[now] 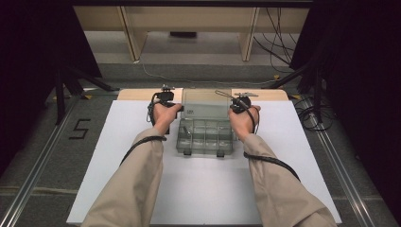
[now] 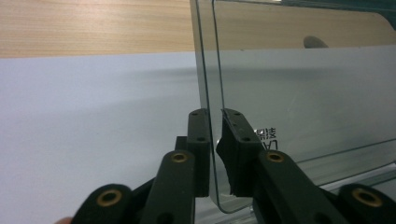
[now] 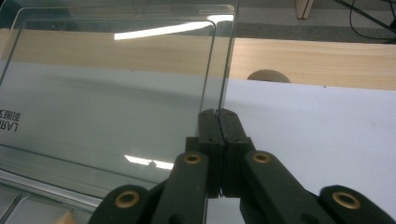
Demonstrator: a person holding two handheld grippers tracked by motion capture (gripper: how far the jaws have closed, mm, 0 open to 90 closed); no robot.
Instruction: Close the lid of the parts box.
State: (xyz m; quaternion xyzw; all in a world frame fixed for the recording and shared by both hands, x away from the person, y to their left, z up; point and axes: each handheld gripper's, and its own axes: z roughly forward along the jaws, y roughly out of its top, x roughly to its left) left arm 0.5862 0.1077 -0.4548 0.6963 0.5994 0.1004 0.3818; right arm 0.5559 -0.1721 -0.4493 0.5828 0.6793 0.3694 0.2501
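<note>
High view: a clear box sits mid-table on the white mat, its lid raised at the far side. The left gripper and right gripper flank the lid.

Left gripper view: the jaws straddle the lid's edge, closed against it.

Right gripper view: the jaws are clenched on the lid's right edge.

The high view looks forward and down from above the person's side, with the table at frame centre. Each gripper view sits close, low, facing the far wooden edge; both share the clear lid.
</note>
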